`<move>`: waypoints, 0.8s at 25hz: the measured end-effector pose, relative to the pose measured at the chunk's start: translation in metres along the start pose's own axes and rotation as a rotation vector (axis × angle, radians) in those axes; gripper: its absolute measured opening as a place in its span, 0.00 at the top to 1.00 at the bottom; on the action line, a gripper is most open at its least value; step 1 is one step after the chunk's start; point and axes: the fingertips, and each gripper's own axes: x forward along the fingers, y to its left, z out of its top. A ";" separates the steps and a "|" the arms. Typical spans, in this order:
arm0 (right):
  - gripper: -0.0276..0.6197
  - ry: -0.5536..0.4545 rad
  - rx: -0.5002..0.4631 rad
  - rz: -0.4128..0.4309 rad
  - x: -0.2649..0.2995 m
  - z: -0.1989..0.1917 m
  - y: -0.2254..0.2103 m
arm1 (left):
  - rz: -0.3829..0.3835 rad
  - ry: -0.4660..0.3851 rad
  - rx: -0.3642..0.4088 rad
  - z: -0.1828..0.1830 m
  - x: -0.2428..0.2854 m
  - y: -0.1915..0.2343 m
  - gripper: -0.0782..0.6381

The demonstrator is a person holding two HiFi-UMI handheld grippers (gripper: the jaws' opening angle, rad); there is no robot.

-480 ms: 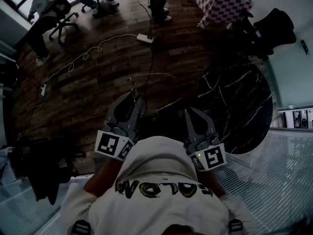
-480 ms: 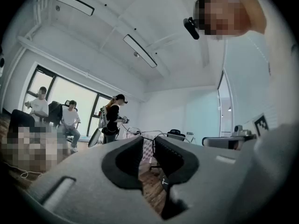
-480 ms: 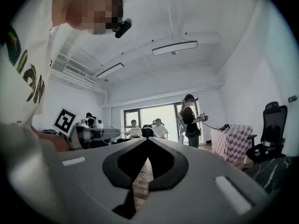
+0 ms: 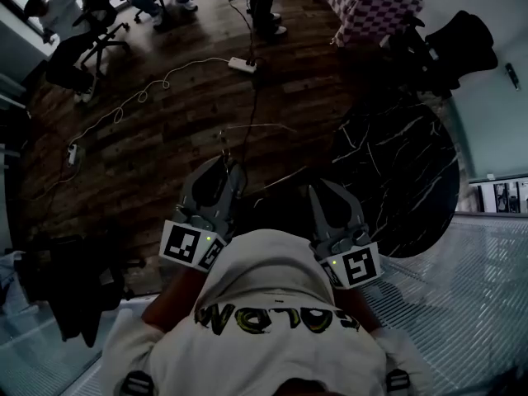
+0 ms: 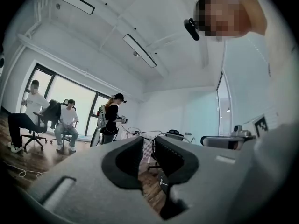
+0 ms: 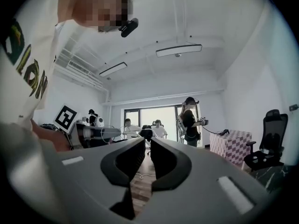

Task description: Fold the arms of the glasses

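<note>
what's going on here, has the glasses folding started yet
A person holds the left tongs and the right tongs close to the chest, pointed out over the wooden floor. Both are drawn together with nothing between them. No glasses show in any view, so the folding is not under way. A dark marble table stands to the person's right.

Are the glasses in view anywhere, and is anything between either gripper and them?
No glasses show in any view, so no path can be judged. The left gripper and right gripper are at the person's chest, jaws nearly together on nothing. A black marble table lies ahead-right.
</note>
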 end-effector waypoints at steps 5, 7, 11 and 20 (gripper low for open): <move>0.86 0.020 -0.025 0.004 -0.001 -0.005 0.002 | -0.012 0.008 0.000 -0.003 0.002 -0.005 0.78; 0.87 0.013 -0.041 0.000 0.000 -0.003 0.001 | -0.020 0.008 0.000 -0.002 0.002 -0.008 0.78; 0.87 0.020 -0.020 -0.009 0.002 -0.002 0.000 | -0.037 0.010 -0.016 -0.004 0.004 -0.014 0.78; 0.87 0.012 -0.024 -0.010 0.002 -0.005 -0.002 | -0.097 0.027 -0.033 -0.012 0.001 -0.034 0.78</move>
